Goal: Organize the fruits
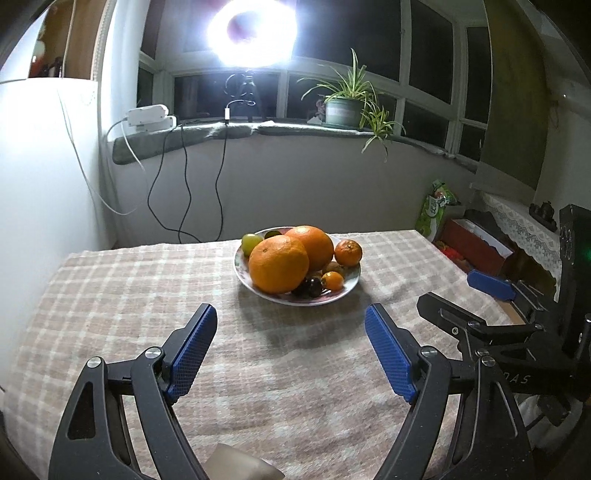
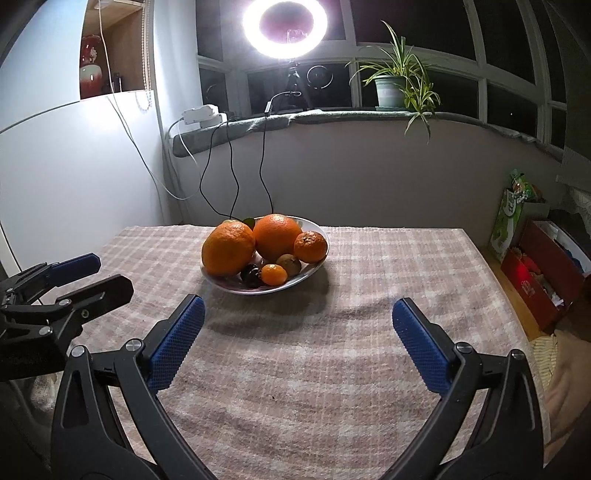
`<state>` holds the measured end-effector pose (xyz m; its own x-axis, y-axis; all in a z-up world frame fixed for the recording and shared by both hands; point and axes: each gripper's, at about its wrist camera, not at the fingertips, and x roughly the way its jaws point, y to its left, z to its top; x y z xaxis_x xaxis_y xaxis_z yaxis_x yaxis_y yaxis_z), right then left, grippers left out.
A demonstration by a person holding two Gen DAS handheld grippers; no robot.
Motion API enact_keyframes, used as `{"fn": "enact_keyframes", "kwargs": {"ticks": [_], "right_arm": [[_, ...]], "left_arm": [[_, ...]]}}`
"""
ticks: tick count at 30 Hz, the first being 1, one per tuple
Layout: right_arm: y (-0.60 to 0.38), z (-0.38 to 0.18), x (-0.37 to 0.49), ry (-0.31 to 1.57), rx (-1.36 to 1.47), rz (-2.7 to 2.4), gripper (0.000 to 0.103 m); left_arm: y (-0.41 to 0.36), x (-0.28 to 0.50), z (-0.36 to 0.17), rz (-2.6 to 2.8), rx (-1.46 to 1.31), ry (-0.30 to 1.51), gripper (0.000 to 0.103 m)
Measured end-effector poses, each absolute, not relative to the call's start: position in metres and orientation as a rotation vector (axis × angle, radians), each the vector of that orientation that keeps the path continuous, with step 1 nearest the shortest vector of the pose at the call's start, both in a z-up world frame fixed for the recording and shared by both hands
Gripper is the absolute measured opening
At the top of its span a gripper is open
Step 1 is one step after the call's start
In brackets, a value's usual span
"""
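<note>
A white plate (image 1: pixel 351 286) (image 2: pixel 314 271) sits mid-table on the checked cloth. It holds two large oranges (image 1: pixel 279 264) (image 2: pixel 228 248), a mandarin (image 1: pixel 348 252) (image 2: pixel 310 246), a small kumquat (image 1: pixel 332 280) (image 2: pixel 274 274), dark cherries (image 1: pixel 313 287) (image 2: pixel 250 275), a brown kiwi-like fruit (image 2: pixel 289 264) and a green fruit (image 1: pixel 251 240) at the back. My left gripper (image 1: pixel 291 320) is open and empty, short of the plate. My right gripper (image 2: pixel 298 314) is open and empty, also short of the plate. Each gripper shows at the other view's side (image 1: pixel 461 295) (image 2: pixel 99 273).
The checked tablecloth (image 1: pixel 147 295) (image 2: pixel 406 258) covers the table. A ring light (image 2: pixel 284 27), cables and a potted plant (image 2: pixel 391 88) stand on the windowsill behind. Red boxes and a green bag (image 2: pixel 509 221) lie on the floor at the right. A white wall is at the left.
</note>
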<state>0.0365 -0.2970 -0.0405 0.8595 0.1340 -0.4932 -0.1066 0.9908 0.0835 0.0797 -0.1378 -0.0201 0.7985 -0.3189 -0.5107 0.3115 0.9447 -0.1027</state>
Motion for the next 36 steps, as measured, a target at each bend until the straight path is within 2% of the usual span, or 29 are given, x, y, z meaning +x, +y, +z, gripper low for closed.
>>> {"fn": "enact_keyframes", "kwargs": {"ticks": [36], "right_arm": [[-0.2935,-0.0385,0.0347,0.527,0.050,0.128,0.103]], "left_arm": [[-0.1381,0.0720,-0.0171,-0.347,-0.010,0.538,0.083]]}}
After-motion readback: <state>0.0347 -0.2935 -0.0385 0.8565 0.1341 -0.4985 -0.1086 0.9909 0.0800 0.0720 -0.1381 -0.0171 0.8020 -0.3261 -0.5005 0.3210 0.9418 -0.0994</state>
